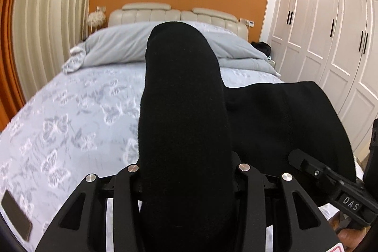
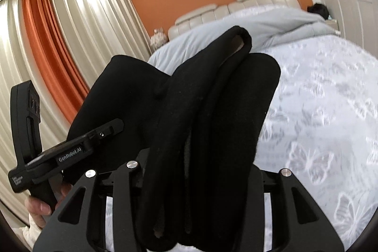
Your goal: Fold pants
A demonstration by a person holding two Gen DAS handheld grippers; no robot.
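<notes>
Black, soft knit pants [image 1: 184, 110] hang bunched between our two grippers, lifted above the bed [image 1: 78, 115]. Our left gripper [image 1: 186, 171] pinches one thick roll of the fabric; our right gripper [image 2: 200, 171] pinches a wad of several layers. We judge the fold barely begun: the cloth is gathered in rounded humps, not yet laid flat or creased. Beneath lies a pale bedspread with woven butterflies, and farther off a plain grey quilt [image 1: 122, 46].
</notes>
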